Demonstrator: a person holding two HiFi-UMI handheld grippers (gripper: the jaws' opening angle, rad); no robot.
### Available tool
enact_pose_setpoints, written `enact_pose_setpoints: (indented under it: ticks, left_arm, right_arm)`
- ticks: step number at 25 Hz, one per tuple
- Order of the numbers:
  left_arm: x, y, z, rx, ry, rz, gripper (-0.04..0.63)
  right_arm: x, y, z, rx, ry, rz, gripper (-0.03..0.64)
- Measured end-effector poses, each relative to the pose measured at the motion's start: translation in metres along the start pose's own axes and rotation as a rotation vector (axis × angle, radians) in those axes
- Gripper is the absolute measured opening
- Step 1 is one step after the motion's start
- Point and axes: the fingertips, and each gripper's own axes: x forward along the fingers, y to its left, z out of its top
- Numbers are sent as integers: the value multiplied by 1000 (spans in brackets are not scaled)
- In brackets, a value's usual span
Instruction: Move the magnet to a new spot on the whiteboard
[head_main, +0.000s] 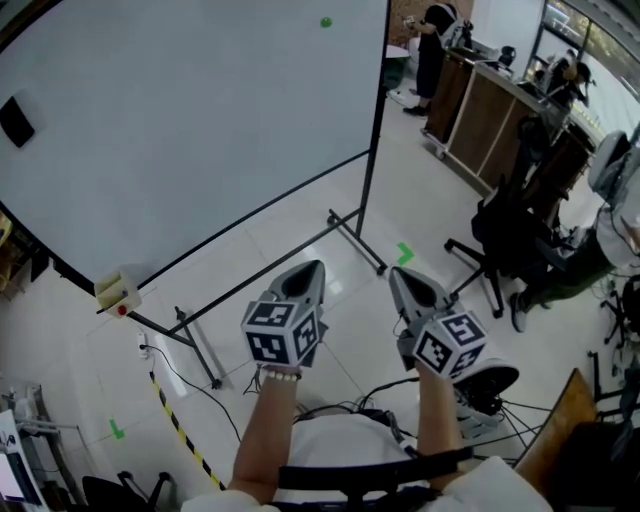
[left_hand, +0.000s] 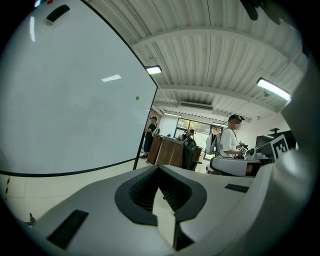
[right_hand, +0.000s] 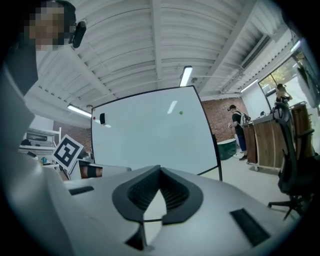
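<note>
Well short of the whiteboard: both claws closed, nothing held, reach not yet begun.

Head view: the left gripper (head_main: 314, 270) and right gripper (head_main: 399, 277) hang low, well apart from the whiteboard (head_main: 180, 130); the green magnet (head_main: 325, 21) sits near its upper right corner. Left gripper view: jaws together and empty, the magnet (left_hand: 137, 98) a far dot on the board. Right gripper view: jaws likewise pressed together on nothing, the magnet (right_hand: 181, 112) high on the board's right side. I judge the step to be the approach; next, one claw must rise, open and close round the magnet. It shows only as a round dot, too small to give a long axis or heading.
</note>
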Motion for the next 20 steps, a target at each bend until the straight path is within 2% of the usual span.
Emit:
enact_pose_setpoints:
  ticks: [11,20]
  left_arm:
    - [-24,0,-8,-5,7,-34,-3]
    - [-38,3,-7,-7,-4,-29,-3]
  right_arm:
    - [-9,26,-16,-23,22,-30,2]
    - [-11,38,-18,-26,28,-22,2]
